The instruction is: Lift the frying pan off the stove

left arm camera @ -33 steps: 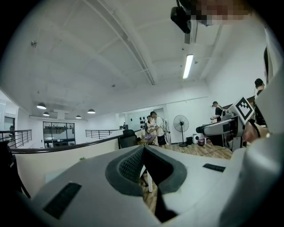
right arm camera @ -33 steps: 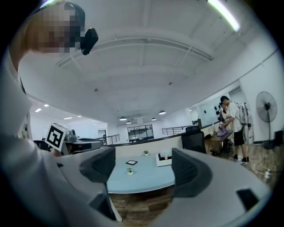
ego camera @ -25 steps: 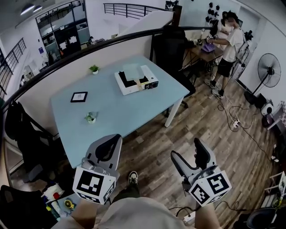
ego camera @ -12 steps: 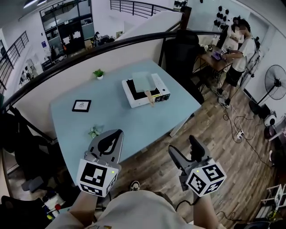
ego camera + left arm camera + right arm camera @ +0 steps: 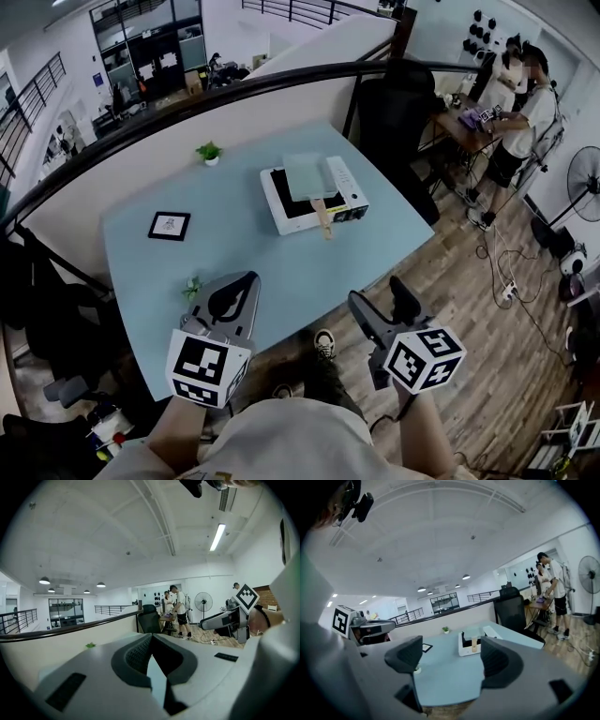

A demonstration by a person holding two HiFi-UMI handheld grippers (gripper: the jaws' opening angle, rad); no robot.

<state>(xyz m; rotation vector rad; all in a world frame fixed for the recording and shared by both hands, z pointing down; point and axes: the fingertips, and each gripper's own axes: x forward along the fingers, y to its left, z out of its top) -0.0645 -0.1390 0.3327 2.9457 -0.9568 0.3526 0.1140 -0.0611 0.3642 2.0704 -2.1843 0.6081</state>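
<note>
Left gripper (image 5: pixel 246 281) jaws are pressed together with nothing between them. Right gripper (image 5: pixel 378 295) jaws stand wide apart, empty. Frying pan (image 5: pixel 306 175) sits on stove (image 5: pixel 349 192) on table (image 5: pixel 253 244), well apart from the 2 grippers.

Pale blue counter (image 5: pixel 244 267), white stove (image 5: pixel 343 184) near its far right corner, black framed picture (image 5: pixel 169 225) lying flat left of centre, potted plant (image 5: pixel 210 153) at the far edge, small green sprig (image 5: pixel 192 287) by the near edge.
</note>
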